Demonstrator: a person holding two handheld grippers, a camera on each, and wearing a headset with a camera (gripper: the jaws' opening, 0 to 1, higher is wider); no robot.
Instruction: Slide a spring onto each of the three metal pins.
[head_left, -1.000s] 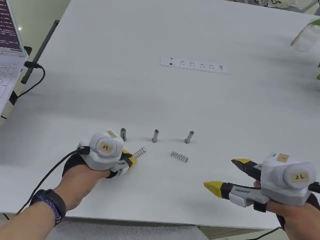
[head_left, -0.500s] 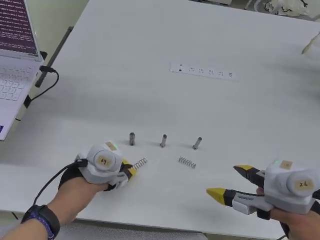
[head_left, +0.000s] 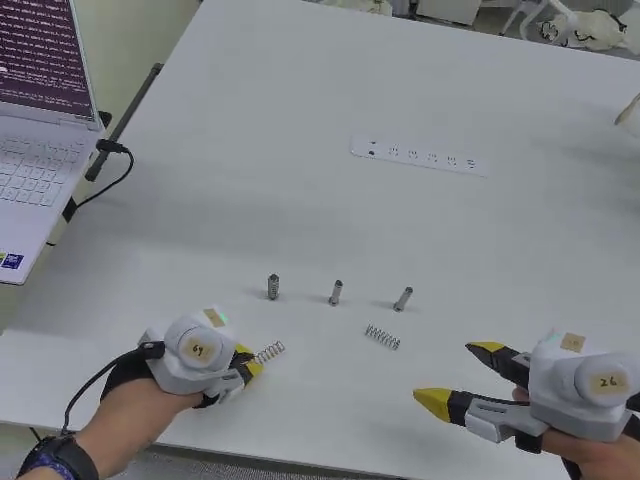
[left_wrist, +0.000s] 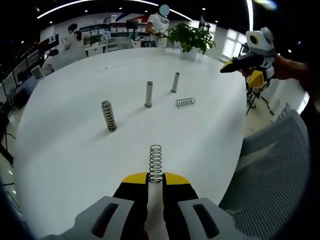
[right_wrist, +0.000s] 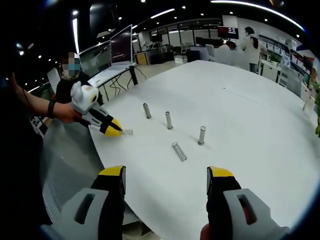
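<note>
The left gripper (left_wrist: 155, 176) is pinching a light, probably floppy spring (left_wrist: 155, 158) by its end; the right gripper (right_wrist: 166, 173) is gaping.

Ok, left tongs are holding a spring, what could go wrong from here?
The left tongs pinch the held spring only by its near end, so it may flex or slip against the middle pin. That slim upright pin could tip if hit off-centre. The loose spring lies on its side and might roll from the open right tongs.
</note>
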